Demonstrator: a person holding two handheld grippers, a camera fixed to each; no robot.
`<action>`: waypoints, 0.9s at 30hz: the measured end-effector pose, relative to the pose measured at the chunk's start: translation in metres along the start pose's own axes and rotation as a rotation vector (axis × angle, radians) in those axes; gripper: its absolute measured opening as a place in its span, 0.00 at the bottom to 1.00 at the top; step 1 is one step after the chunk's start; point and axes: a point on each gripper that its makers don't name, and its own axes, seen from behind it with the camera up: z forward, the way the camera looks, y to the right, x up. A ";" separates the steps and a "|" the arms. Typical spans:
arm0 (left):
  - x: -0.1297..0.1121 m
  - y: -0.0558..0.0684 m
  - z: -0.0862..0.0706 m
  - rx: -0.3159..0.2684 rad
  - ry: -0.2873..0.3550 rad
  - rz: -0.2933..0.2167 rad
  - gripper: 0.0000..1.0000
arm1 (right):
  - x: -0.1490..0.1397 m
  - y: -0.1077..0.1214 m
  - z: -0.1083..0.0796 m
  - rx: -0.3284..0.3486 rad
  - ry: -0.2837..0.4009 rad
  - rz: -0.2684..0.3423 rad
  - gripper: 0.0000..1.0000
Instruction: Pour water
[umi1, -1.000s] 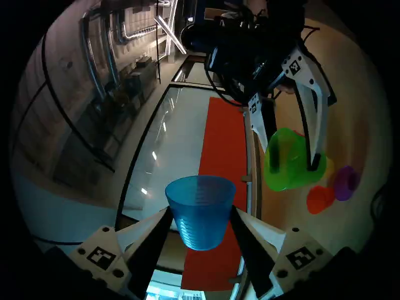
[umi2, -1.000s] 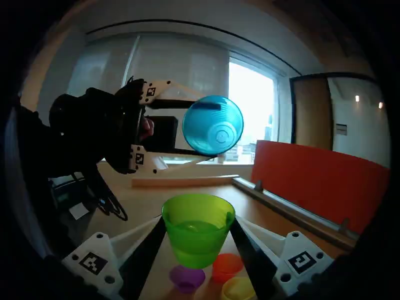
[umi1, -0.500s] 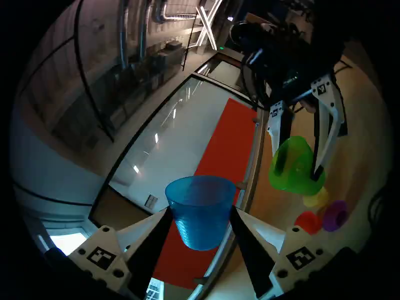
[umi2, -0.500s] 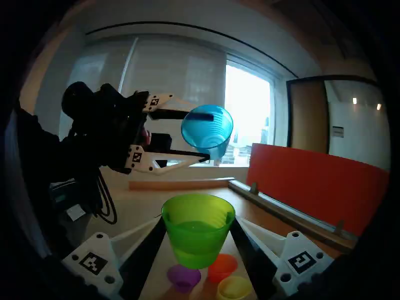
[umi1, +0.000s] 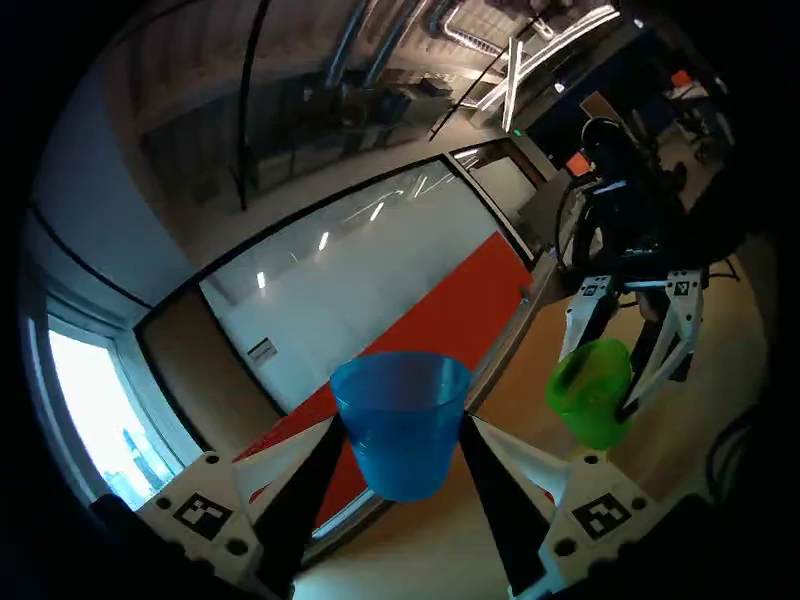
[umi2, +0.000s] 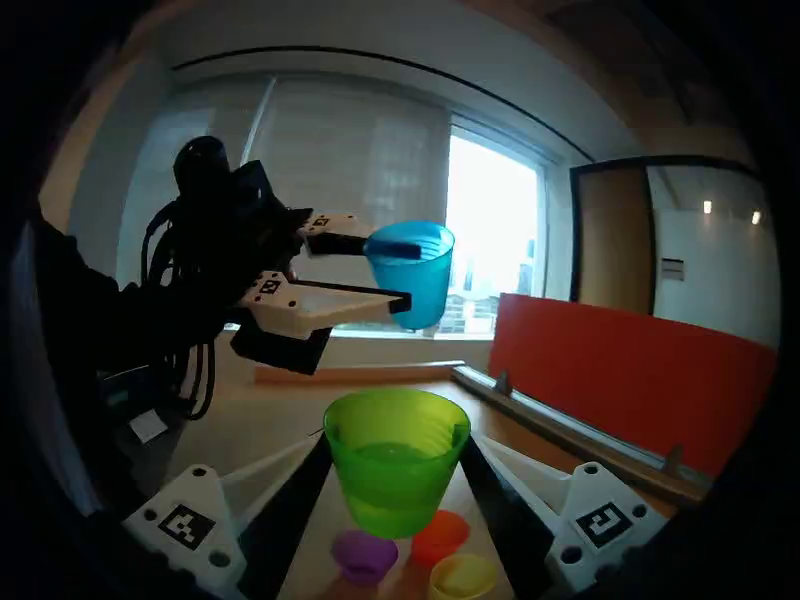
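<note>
A blue cup sits between the fingers of my left gripper, which is shut on it. In the right gripper view that blue cup hangs nearly upright in the air, above and behind the green cup, held by the left gripper. A green cup with liquid in it is pinched by my right gripper. In the left gripper view the green cup hangs to the right in the right gripper, above a wooden table.
Small purple, orange and yellow cups stand on the wooden table below the green cup. A red divider panel runs along the table's right side. A bright window lies behind, and a person's dark sleeve at left.
The blue cup has swung from tipped on its side back to nearly upright. The left gripper rotated and drew away from the green cup. The right gripper and green cup stayed still.
</note>
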 end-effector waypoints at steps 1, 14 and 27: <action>0.000 0.001 0.000 -0.006 -0.001 -0.029 0.81 | 0.001 0.000 0.000 0.000 0.002 0.000 0.90; -0.006 0.003 -0.001 -0.055 -0.018 -0.373 0.81 | 0.006 0.000 -0.003 -0.003 0.014 -0.005 0.90; -0.013 0.003 0.001 -0.087 -0.029 -0.591 0.80 | 0.010 -0.002 -0.004 -0.002 0.018 -0.006 0.90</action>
